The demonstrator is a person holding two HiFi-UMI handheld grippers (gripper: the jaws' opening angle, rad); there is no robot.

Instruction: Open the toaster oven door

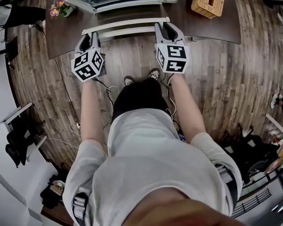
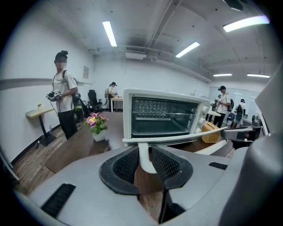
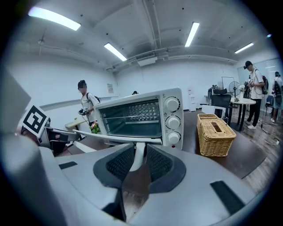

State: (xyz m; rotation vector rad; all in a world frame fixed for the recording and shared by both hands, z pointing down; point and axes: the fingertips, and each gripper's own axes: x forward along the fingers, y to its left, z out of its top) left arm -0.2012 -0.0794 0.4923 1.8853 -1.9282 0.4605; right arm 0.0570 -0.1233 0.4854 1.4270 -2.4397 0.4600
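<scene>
- Slip risk: each gripper pinches only a thin white post of the handle [image 1: 126, 25]. An uneven pull could pop a post from the pads or drag the toaster oven [image 2: 161, 117] off the table [image 1: 214, 29].
- Oven sits top centre of the head view, its cavity already exposed.
- Left gripper [image 1: 88, 36] and right gripper [image 1: 166, 28] are both clenched on the handle, arms stretched forward, tips angled slightly down.

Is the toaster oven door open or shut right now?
Open. The door lies swung down roughly flat before the oven, with the left claw and right claw gripping its handle.
</scene>
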